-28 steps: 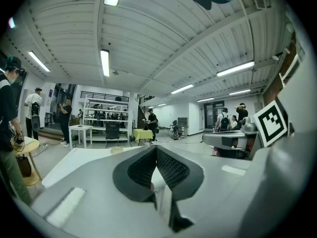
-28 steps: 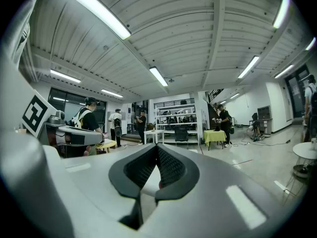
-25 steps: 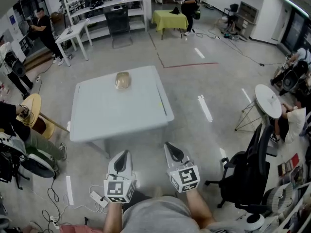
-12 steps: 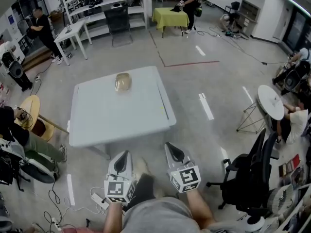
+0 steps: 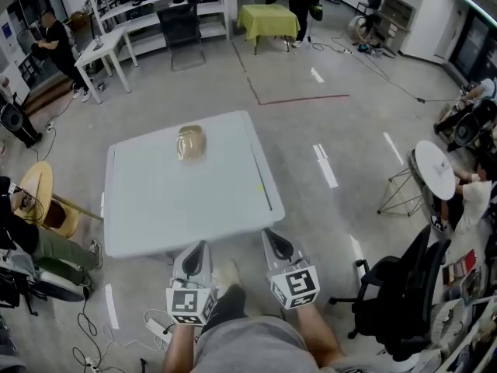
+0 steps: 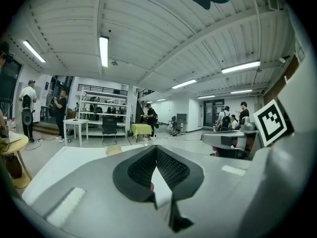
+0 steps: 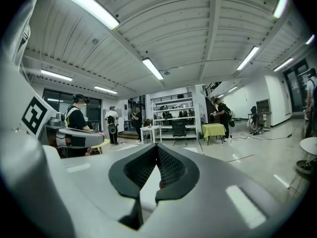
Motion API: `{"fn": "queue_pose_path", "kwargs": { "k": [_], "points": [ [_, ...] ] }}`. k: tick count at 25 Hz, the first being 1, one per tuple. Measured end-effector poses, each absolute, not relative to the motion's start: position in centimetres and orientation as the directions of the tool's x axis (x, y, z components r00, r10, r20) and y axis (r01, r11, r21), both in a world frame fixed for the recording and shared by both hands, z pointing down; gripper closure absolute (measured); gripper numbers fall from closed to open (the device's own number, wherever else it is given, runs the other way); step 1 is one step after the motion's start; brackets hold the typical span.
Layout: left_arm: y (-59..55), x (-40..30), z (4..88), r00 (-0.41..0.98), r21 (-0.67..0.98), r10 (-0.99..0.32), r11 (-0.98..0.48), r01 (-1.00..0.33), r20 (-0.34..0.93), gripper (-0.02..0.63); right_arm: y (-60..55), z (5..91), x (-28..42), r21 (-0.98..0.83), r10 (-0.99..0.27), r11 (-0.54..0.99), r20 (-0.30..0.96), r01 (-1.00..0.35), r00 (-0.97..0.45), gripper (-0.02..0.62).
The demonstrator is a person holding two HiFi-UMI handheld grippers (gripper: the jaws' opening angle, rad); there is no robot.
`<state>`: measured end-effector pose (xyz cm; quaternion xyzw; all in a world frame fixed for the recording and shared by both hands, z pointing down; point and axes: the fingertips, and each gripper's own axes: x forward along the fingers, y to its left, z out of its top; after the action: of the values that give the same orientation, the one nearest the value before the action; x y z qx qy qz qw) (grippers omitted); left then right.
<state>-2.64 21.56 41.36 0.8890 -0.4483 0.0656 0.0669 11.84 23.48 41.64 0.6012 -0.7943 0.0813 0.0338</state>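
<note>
Left gripper [image 5: 197, 249] and right gripper [image 5: 273, 239] hung low in frame, fingers closed on nothing. The tan lump [image 5: 189, 142] lay untouched on the surface [image 5: 155, 208], well apart.

**Illumination and Image Quality**

Lighting is bright, white and even, and comes from overhead. In the left gripper view, a tube lamp [image 6: 103, 51] at 11 o'clock and a second lamp [image 6: 241, 67] at 2 o'clock are overexposed. In the right gripper view, a long lamp [image 7: 89, 6] at 11 o'clock blooms in the same way.

Both gripper views bow straight lines strongly and go black at every corner. The left gripper [image 6: 156, 151] and right gripper [image 7: 157, 150] show smooth, soft-edged shading. In the head view, the table [image 5: 155, 208] is pale with mild glare, and the floor [image 5: 342, 130] carries only faint, diffuse shadows.
</note>
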Motion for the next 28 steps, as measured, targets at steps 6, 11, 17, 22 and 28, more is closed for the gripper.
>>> {"fn": "queue_pose_path", "kwargs": {
  "k": [6,11,17,22,28],
  "points": [
    [15.9,-2.0,41.4,0.610,0.062,-0.768,-0.611,-0.789,0.197,0.594,17.9,41.7,11.3,-0.092,-0.944,0.268,0.176,-0.959,-0.281,0.591],
    [11.7,-2.3,41.7,0.611,0.065,-0.765,-0.612,-0.788,0.206,0.594,13.7,42.1,10.7,-0.091,-0.938,0.273,0.194,-0.958,-0.286,0.591],
    [6.7,-4.5,43.1,0.586,0.073,-0.775,-0.587,-0.806,0.237,0.594,8.2,42.4,9.0,-0.090,-0.931,0.285,0.209,-0.954,-0.298,0.591],
    [3.4,-6.7,43.1,0.566,0.085,-0.793,-0.563,-0.822,0.223,0.594,4.6,42.9,7.0,-0.084,-0.920,0.308,0.226,-0.948,-0.319,0.591],
    [-0.1,-8.9,43.3,0.535,0.102,-0.815,-0.526,-0.844,0.223,0.594,1.2,42.9,5.3,-0.085,-0.910,0.330,0.238,-0.940,-0.340,0.591]
  ]
}}
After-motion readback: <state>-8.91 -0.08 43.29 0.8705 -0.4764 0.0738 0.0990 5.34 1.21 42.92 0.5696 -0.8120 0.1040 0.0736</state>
